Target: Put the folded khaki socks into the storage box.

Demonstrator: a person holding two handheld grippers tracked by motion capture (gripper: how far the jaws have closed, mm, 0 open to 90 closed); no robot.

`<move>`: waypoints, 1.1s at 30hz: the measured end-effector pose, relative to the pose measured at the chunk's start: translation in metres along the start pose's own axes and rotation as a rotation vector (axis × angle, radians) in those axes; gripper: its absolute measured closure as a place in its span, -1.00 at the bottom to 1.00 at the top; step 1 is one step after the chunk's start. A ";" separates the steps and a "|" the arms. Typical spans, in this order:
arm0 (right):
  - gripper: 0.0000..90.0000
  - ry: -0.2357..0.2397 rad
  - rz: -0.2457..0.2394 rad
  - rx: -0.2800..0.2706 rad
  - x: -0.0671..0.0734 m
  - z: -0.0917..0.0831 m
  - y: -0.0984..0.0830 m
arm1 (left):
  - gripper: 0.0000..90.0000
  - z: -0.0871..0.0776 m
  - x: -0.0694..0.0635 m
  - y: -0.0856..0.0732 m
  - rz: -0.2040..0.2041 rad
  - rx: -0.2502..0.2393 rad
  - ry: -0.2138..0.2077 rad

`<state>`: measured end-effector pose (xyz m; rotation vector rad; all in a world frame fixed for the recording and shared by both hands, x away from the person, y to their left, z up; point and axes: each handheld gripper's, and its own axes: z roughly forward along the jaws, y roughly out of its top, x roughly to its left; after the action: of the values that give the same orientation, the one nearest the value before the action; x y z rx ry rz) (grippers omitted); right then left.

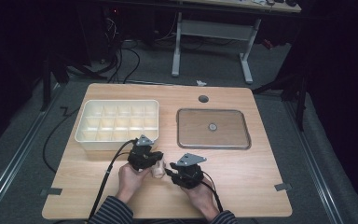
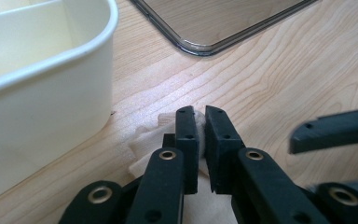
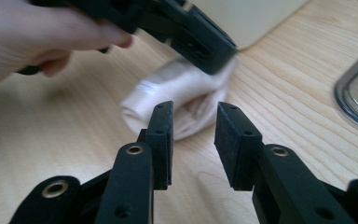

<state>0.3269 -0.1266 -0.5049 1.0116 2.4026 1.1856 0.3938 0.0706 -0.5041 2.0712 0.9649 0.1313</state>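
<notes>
In the left gripper view, we find the small cream rolled cloth [image 2: 145, 140] largely hidden behind the left gripper [image 2: 201, 116], whose black jaws are pinched on it, so how far it extends cannot be told. The cream plastic compartment box [image 2: 51, 88] is cut off by the left and top edges there, and the clear shallow rectangular tray [image 2: 214, 28] by the top edge. In the right gripper view the cloth's far end is blurred and covered by the left gripper. In the high view, the small round object [image 1: 212, 126] in the tray is too small for us to identify.
</notes>
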 end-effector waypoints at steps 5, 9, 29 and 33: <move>0.43 0.025 -0.025 -0.009 0.009 -0.002 0.005 | 0.88 0.001 0.000 0.000 0.000 0.010 -0.002; 0.42 0.025 -0.041 -0.001 0.012 0.002 0.008 | 0.88 0.002 -0.001 -0.001 0.002 0.011 -0.003; 0.91 0.011 -0.072 0.108 0.009 0.019 -0.002 | 0.88 0.007 0.003 -0.001 -0.013 0.003 -0.022; 0.92 0.007 -0.081 0.125 0.011 0.021 -0.003 | 0.88 0.010 0.003 -0.001 -0.001 0.001 -0.017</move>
<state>0.3291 -0.1079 -0.5198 0.9369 2.5242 1.0244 0.3994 0.0671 -0.5118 2.0694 0.9562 0.1126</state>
